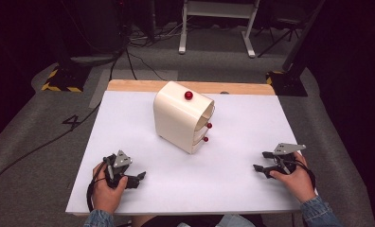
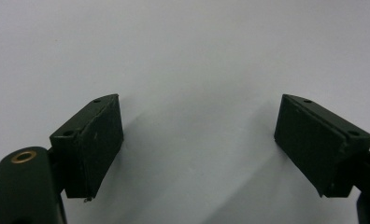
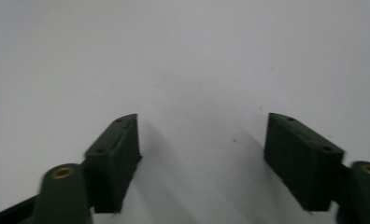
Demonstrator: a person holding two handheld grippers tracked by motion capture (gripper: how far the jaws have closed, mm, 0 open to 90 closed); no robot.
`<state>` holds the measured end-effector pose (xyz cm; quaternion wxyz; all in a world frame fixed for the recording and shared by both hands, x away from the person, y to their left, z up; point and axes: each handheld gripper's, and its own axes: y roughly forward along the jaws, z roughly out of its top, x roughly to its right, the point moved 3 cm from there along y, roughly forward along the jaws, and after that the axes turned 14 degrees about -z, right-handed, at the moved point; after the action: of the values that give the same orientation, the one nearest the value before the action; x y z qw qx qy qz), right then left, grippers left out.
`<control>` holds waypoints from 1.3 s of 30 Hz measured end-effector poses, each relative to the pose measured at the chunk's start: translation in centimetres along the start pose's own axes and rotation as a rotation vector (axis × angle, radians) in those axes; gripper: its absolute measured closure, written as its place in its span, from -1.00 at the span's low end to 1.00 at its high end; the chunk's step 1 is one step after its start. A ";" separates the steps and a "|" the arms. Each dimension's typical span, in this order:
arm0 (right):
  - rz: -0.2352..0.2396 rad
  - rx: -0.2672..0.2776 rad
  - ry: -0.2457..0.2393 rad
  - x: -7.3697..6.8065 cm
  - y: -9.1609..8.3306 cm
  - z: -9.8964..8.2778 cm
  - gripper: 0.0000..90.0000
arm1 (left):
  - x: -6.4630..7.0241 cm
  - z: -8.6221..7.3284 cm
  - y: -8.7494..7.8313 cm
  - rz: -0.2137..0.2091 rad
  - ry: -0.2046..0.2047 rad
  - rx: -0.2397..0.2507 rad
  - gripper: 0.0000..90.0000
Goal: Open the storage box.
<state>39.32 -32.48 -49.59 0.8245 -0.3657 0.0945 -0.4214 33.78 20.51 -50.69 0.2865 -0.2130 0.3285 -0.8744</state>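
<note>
Denim sleeves enter at the near edge of the high view, each hand wrapped around a black two-jaw gripper resting low over the white table top (image 1: 233, 189). At near left, the left hand (image 1: 106, 189) holds the left gripper (image 1: 137, 178), its jaws pointing right across the board, a grey three-cornered plate on top and a black cable looping off the near edge. At near right, the right hand (image 1: 297, 178) holds the right gripper (image 1: 262, 161), its jaws pointing left toward the middle of the table, also topped by a grey plate.

From the left gripper view, the left gripper (image 2: 199, 144) has its jaws spread wide with bare white surface between the pads and nothing held. From the right gripper view, the right gripper (image 3: 202, 158) likewise has its jaws set well apart over the white surface, holding nothing.

Toward the far middle of the table stands a cream cabinet (image 1: 181, 116) with a rounded top, turned at an angle, well apart from both grippers. One red knob (image 1: 189, 95) sits on its top, and two smaller red knobs (image 1: 209, 126) show on its right-facing front, one above the other. A strip of bare wood (image 1: 129, 85) runs along the table's far edge. Beyond it lies grey carpet (image 1: 34, 137) with cables and stand bases marked in yellow and black.
</note>
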 end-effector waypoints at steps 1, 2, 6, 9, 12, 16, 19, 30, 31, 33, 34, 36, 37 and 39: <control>0.008 0.013 0.015 -0.1 -0.1 0.1 -0.41 | 0.0 0.0 0.0 -0.001 -0.001 0.000 -0.65; 0.013 0.027 0.026 -0.1 -0.2 0.3 -0.40 | 0.0 0.0 0.0 -0.001 -0.001 -0.001 -0.65; 0.018 0.064 0.029 -0.6 -0.8 1.2 -0.34 | 0.0 0.0 0.0 -0.001 0.000 -0.001 -0.65; 0.038 0.093 0.025 -0.9 -1.1 2.1 -0.30 | 0.0 0.0 0.0 0.000 0.001 0.001 -0.65; 0.047 0.121 0.028 -1.2 -1.2 2.9 -0.22 | 0.0 0.0 0.0 -0.001 0.000 0.000 -0.65; 0.066 0.157 0.016 -1.9 -1.2 4.3 -0.12 | 0.0 0.0 0.0 -0.002 0.000 0.000 -0.65; 0.089 0.176 -0.002 -2.6 -1.0 5.5 -0.03 | 0.0 0.0 0.0 -0.004 -0.002 0.001 -0.65; 0.158 0.277 -0.009 -4.9 1.2 9.8 0.32 | 0.0 0.0 0.0 0.002 0.002 0.005 -0.65; 0.165 0.283 -0.006 -5.1 1.6 10.0 0.33 | 0.0 0.0 0.0 0.001 0.002 0.005 -0.65; 0.185 0.283 -0.003 -5.7 2.5 10.4 0.38 | 0.0 0.0 0.0 0.002 0.001 0.005 -0.65; 0.189 0.282 -0.004 -5.9 2.8 10.5 0.39 | 0.0 0.0 0.0 0.002 0.002 0.005 -0.65; 0.198 0.279 -0.010 -6.4 3.4 10.8 0.41 | 0.0 0.0 0.0 0.001 0.001 0.004 -0.65; 0.200 0.287 -0.012 -6.6 3.6 10.9 0.43 | 0.0 0.0 0.0 0.001 0.001 0.004 -0.65; 0.202 0.303 -0.012 -7.0 4.1 11.3 0.44 | 0.0 0.0 0.0 0.000 0.001 0.002 -0.65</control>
<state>42.73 -19.70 -45.40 0.9089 -0.2284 0.0611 -0.3436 33.75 20.51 -50.71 0.2865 -0.2124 0.3275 -0.8750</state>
